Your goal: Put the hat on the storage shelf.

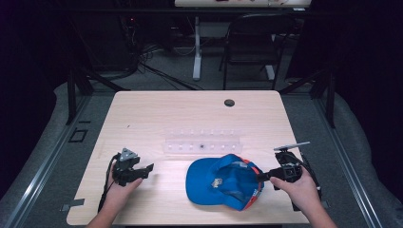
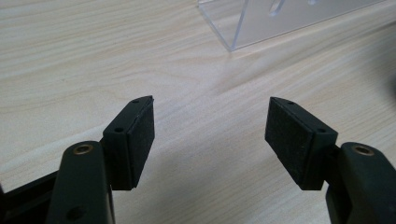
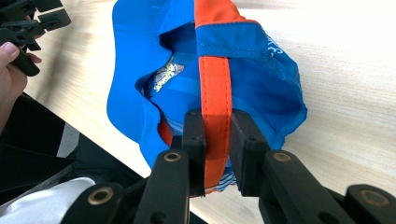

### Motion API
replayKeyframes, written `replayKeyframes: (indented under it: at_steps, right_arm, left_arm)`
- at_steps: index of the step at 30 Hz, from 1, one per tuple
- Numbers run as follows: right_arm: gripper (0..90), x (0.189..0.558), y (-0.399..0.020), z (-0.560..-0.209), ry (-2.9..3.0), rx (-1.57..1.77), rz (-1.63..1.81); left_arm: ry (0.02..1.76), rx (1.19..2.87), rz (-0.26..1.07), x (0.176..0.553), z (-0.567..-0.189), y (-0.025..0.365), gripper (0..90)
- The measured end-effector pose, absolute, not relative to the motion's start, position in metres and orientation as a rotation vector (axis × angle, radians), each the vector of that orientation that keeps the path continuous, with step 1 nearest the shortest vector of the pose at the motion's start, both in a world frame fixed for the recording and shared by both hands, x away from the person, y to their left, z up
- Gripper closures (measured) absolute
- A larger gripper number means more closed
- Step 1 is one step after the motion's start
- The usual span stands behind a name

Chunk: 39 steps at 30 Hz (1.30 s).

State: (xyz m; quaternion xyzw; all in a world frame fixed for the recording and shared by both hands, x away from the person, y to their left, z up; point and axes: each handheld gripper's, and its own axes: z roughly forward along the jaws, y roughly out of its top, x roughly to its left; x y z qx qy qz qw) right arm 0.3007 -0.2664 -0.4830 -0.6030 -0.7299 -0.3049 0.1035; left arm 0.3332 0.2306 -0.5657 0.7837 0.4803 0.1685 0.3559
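A blue cap with an orange strap lies on the wooden table, near the front right. My right gripper is at the cap's right side, shut on its orange strap; both jaws press the strap flat in the right gripper view. The cap's blue crown spreads away beyond the jaws. My left gripper rests low at the front left, well apart from the cap. It stands open over bare wood with nothing between its pads.
A clear acrylic rack lies across the table's middle, just behind the cap; its corner shows ahead of the left gripper. A round cable hole sits near the far edge. A chair stands beyond the table.
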Motion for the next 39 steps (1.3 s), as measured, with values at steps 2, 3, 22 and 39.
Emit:
replayKeyframes:
  at_steps: [2,3,22,39]
  right_arm:
    - [77.5,0.301,-0.266,-0.481,-2.16,-1.78,-0.892]
    - [77.5,0.302,-0.266,-0.477,-2.163,-1.801,-0.9]
    - [77.6,0.309,-0.262,-0.45,-2.256,-1.787,-0.774]
    - [77.6,0.314,-0.257,-0.432,-2.296,-1.812,-0.709]
  left_arm:
    - [1.24,2.025,0.436,0.333,-0.566,0.23,33.6]
    - [1.239,2.025,0.435,0.333,-0.566,0.23,33.6]
    - [1.239,2.031,0.434,0.333,-0.566,0.229,33.6]
    - [1.231,2.04,0.435,0.333,-0.566,0.229,33.5]
